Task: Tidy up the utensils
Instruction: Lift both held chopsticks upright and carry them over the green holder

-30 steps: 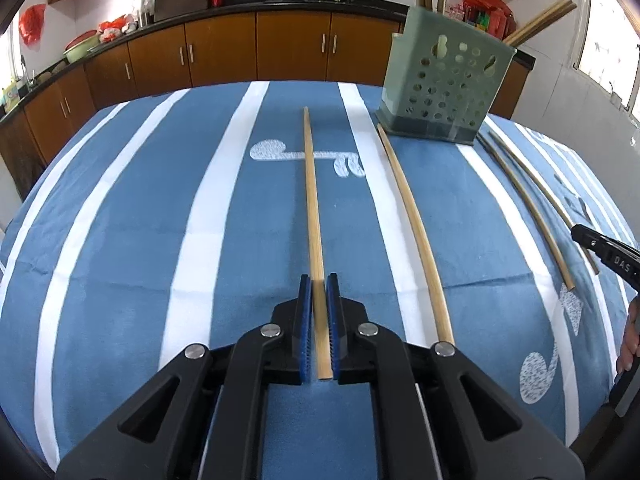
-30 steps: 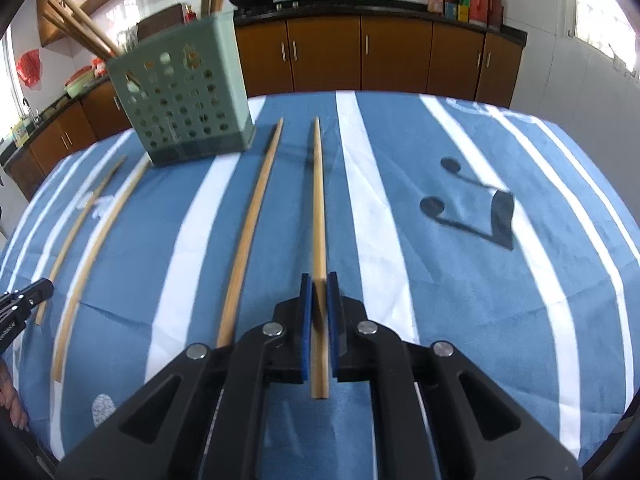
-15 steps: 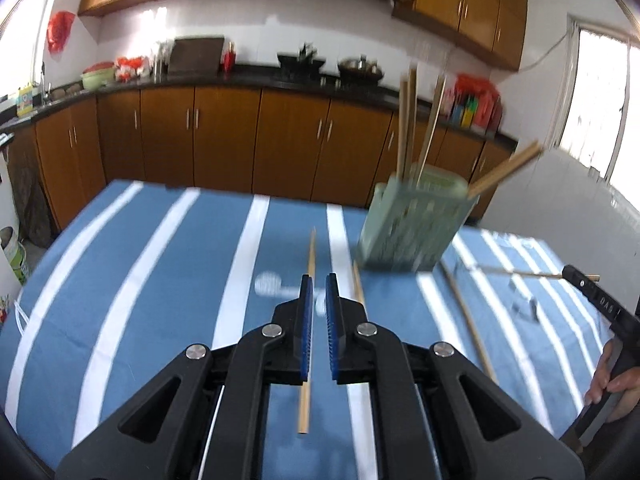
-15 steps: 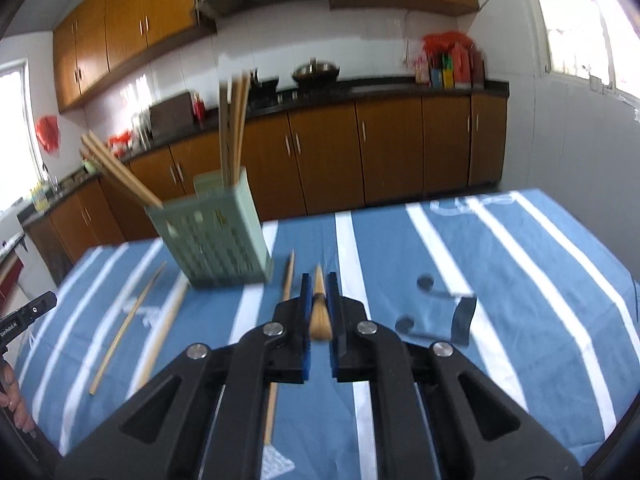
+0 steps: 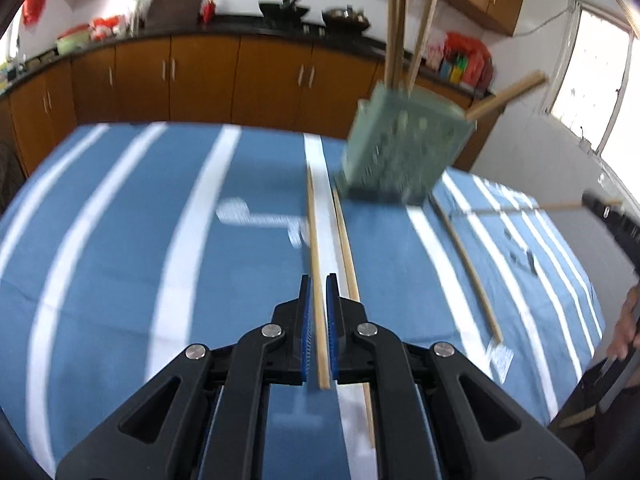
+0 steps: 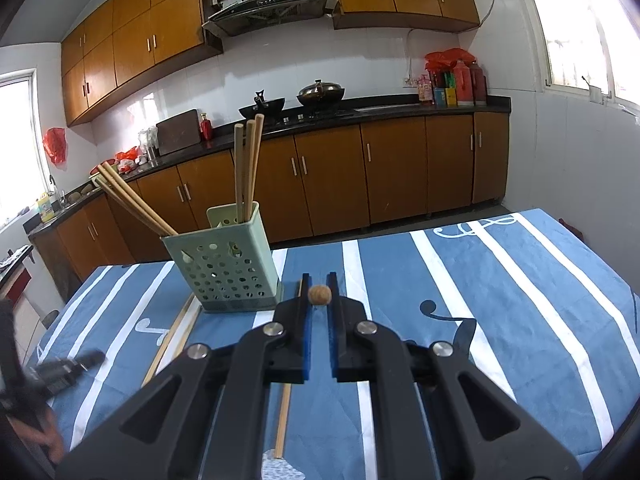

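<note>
My left gripper (image 5: 316,280) is shut on a long wooden chopstick (image 5: 314,240) whose far end points at the green perforated utensil holder (image 5: 404,152), which stands on the blue striped tablecloth (image 5: 160,220) with several chopsticks in it. My right gripper (image 6: 319,280) is shut on another chopstick (image 6: 319,294), seen end-on, held level above the table. The holder (image 6: 224,264) is ahead and left of it. The right gripper and its chopstick (image 5: 520,207) show at the right edge of the left wrist view.
Loose chopsticks lie on the cloth: one beside my left gripper (image 5: 348,256), one right of the holder (image 5: 468,264), two left of the holder (image 6: 172,340) and one under my right gripper (image 6: 285,412). Kitchen cabinets (image 6: 328,176) stand behind the table.
Both grippers lifted their chopsticks off the cloth. The right one rose and levelled out until its chopstick points at the camera. The left view swung up, then back down, closer to the holder.
</note>
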`<state>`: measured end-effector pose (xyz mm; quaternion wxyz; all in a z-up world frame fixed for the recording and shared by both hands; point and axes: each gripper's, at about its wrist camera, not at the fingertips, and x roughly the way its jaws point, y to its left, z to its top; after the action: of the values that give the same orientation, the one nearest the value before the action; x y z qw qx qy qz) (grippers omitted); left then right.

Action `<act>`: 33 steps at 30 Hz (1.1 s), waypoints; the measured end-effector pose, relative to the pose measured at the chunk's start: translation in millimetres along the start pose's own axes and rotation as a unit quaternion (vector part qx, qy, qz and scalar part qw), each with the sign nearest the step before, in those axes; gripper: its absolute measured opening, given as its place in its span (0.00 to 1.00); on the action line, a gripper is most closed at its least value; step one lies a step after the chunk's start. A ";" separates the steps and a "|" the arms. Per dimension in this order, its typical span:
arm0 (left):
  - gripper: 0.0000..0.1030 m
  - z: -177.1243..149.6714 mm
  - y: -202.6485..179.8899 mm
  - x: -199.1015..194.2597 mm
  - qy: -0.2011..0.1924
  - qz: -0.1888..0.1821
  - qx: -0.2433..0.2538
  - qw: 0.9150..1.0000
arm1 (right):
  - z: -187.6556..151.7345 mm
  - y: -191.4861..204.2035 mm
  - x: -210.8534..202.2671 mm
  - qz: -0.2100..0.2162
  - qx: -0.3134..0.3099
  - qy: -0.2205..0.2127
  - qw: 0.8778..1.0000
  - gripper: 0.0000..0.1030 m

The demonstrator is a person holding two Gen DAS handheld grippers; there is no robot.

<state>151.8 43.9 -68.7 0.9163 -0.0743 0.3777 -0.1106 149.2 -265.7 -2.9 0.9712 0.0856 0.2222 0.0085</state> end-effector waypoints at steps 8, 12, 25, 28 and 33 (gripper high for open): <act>0.36 -19.4 -14.7 25.2 0.031 0.024 0.025 0.999 | -2.2 1.4 -0.2 0.001 -0.002 0.005 1.000 0.08; 0.34 -24.7 -14.8 34.9 0.048 0.034 0.028 0.998 | -4.1 2.2 2.1 0.001 -0.002 0.009 1.000 0.08; 0.07 -29.3 -8.0 19.7 0.043 0.056 0.049 0.996 | -4.3 -0.2 1.1 0.001 0.002 0.005 1.000 0.08; 0.07 -17.9 -3.6 4.3 0.020 0.046 0.041 0.998 | -1.8 -1.9 -1.1 0.000 0.002 0.000 1.000 0.08; 0.07 6.6 -2.8 -28.6 -0.032 0.035 0.037 0.998 | 1.5 -3.0 -3.3 -0.001 0.005 -0.007 1.000 0.08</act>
<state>136.4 48.9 -44.1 0.9333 -0.0300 0.3463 -0.0898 146.8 -269.1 -0.6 0.9723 0.0902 0.2155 0.0061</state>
